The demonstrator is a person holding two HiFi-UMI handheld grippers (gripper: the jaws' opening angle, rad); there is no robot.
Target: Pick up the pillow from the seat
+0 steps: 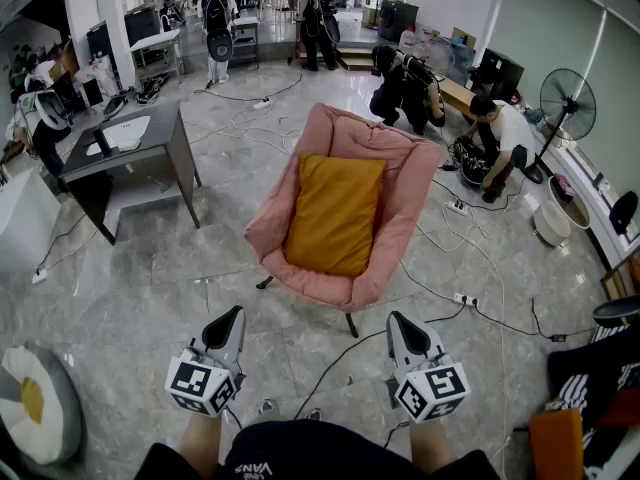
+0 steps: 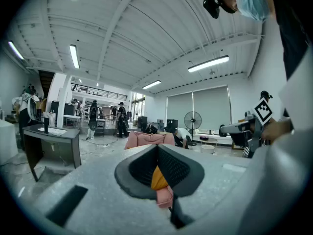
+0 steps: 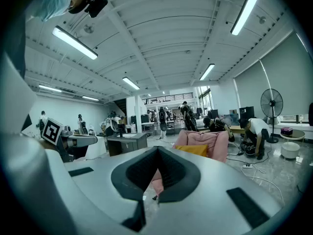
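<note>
Pillow (image 1: 335, 213) on pink chair (image 1: 405, 183) at 12 o'clock: likely soft, light; pinch a corner. Left gripper (image 1: 232, 316), right gripper (image 1: 398, 320): jaws together, empty.

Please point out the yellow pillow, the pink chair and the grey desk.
Mustard-yellow rectangular fabric pillow (image 1: 335, 213): head view, its middle.
Pink padded fabric chair (image 1: 408, 183): head view, its right side wall.
Dark grey rectangular desk (image 1: 160, 126): head view, bare part of its top.

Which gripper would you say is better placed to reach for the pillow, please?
Right, marginally: the right gripper sits slightly nearer the pillow than the left gripper; both are shut and well short.
</note>
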